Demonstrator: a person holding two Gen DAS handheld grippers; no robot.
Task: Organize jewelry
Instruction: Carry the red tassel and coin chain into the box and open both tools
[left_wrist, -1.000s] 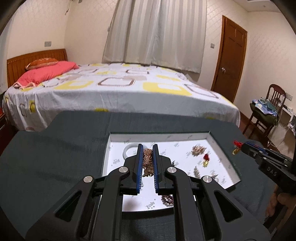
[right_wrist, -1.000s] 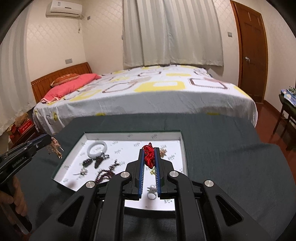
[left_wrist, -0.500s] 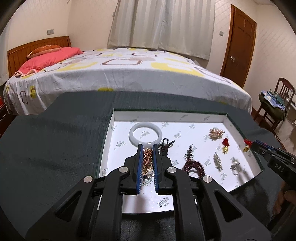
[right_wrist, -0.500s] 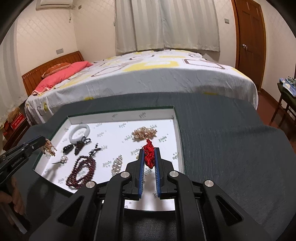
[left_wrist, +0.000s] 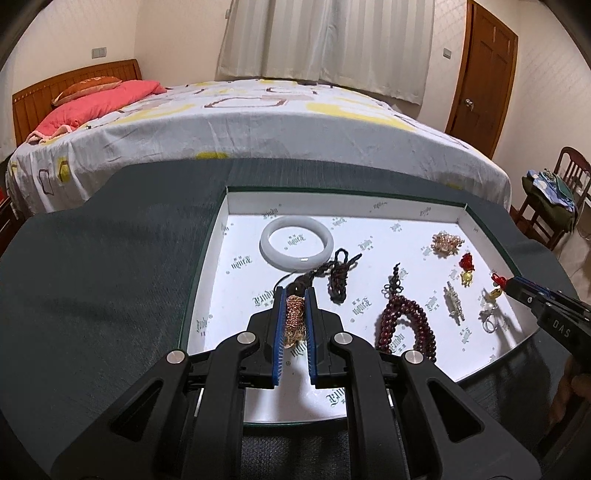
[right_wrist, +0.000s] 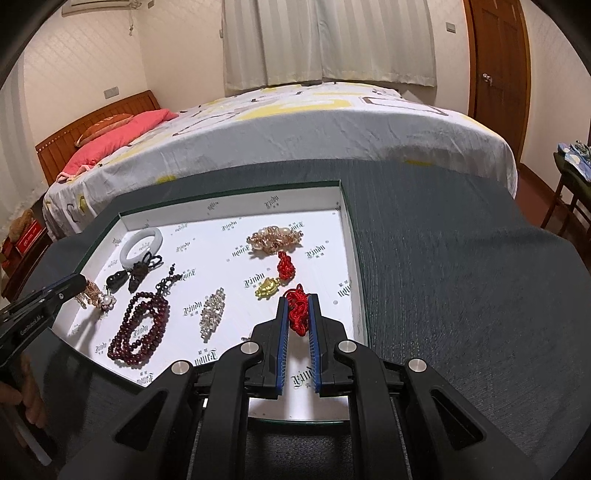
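Note:
My left gripper (left_wrist: 294, 293) is shut on a copper-coloured chain (left_wrist: 294, 321) and hangs low over the near left part of a white-lined tray (left_wrist: 343, 206). My right gripper (right_wrist: 297, 298) is shut on a red cord (right_wrist: 298, 312) above the tray's (right_wrist: 229, 192) near right corner; a small gold charm (left_wrist: 495, 294) dangles from it. In the tray lie a white bangle (left_wrist: 296, 242), a dark cord pendant (left_wrist: 340, 277), dark red beads (right_wrist: 142, 328), a rhinestone clip (right_wrist: 212, 314), a gold brooch (right_wrist: 275, 236) and a red knot with a gold charm (right_wrist: 280, 275).
The tray rests on a table under dark green cloth (right_wrist: 443, 280). Behind the table stands a bed (left_wrist: 280, 122) with a pink pillow. A chair (left_wrist: 554, 199) with clothes is at the right, near a wooden door (left_wrist: 480, 74). A hand (right_wrist: 26, 391) grips the left tool.
Both grippers have come down toward the tray and tilted further downward, so the tray fills more of each view. Each still holds its piece.

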